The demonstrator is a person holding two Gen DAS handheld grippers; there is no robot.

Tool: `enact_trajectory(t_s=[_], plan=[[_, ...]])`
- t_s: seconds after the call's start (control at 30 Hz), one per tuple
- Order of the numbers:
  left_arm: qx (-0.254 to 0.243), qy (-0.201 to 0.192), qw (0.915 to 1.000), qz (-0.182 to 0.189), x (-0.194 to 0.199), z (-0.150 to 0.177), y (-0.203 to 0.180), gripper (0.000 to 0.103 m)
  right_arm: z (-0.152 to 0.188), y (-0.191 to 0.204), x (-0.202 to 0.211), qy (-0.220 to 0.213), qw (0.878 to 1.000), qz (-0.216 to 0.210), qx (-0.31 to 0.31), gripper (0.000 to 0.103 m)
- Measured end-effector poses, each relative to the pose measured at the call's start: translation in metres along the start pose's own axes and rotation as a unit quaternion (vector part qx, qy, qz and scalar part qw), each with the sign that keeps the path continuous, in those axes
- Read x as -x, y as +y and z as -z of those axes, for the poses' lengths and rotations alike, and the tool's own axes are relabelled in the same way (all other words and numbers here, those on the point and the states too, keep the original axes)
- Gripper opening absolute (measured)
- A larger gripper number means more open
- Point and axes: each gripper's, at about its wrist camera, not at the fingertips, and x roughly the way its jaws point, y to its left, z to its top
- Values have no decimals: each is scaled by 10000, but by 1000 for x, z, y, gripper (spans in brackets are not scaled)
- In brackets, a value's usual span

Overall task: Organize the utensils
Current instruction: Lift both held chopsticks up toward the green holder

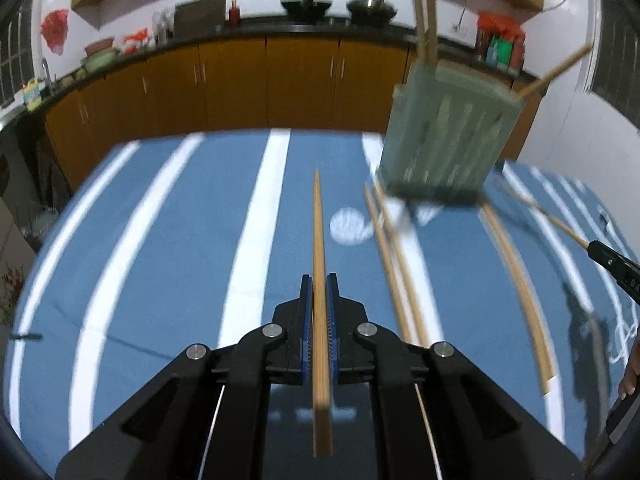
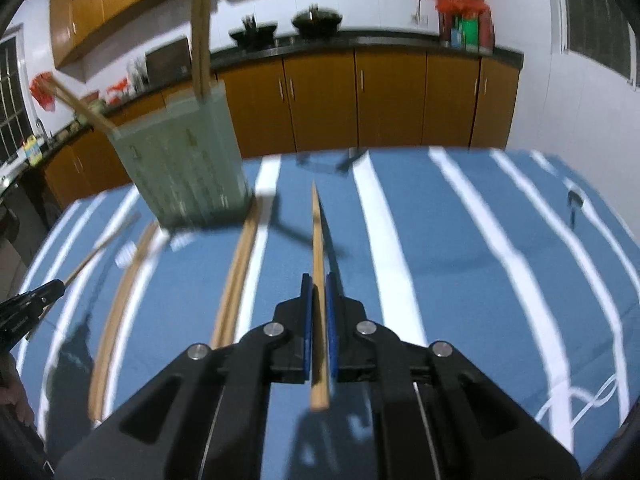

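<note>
A pale green slotted holder (image 1: pixel 448 136) stands upright on the blue striped desk (image 1: pixel 180 240), a few wooden chopsticks (image 1: pixel 426 8) poking out of it. Two pairs, perhaps, of loose chopsticks (image 1: pixel 396 264) lie flat beside its base. One chopstick (image 1: pixel 319 264) is pinched in each hand-held gripper, pointing forward.

The black right gripper (image 2: pixel 318 280) at lower centre pinches a tan wooden chopstick (image 2: pixel 318 264) over a blue, white-striped tablecloth (image 2: pixel 460 264). Upper left stands a pale green slotted utensil holder (image 2: pixel 184 168), apparently holding blurred chopsticks.
</note>
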Motion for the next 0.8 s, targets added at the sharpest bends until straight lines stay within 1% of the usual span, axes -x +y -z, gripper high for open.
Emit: enact_trajectory(t_s=[0.13, 0.2, 0.33, 0.5, 0.6, 0.7, 0.8], plan=[[77, -456, 9989, 111, 25, -20, 0, 7, -22, 3, 29, -524, 9986, -86, 18, 8], [168, -658, 9975, 197, 38, -30, 2, 7, -30, 4, 38, -685, 9976, -129, 28, 8], [227, -850, 9958, 246, 47, -42, 2, 7, -39, 5, 50, -866, 9961, -184, 49, 8], [195, -957, 9949, 254, 53, -53, 2, 7, -47, 7, 56, -994, 9948, -240, 33, 8], [138, -1116, 9931, 320, 62, -64, 0, 7, -61, 6, 69, -1174, 9924, -371, 22, 8], [91, -1276, 9909, 422, 77, -74, -2, 7, -77, 8, 87, -1383, 9886, -594, 30, 8], [48, -1436, 9880, 565, 91, -83, -6, 7, -91, 11, 108, -1562, 9835, -907, 36, 8]])
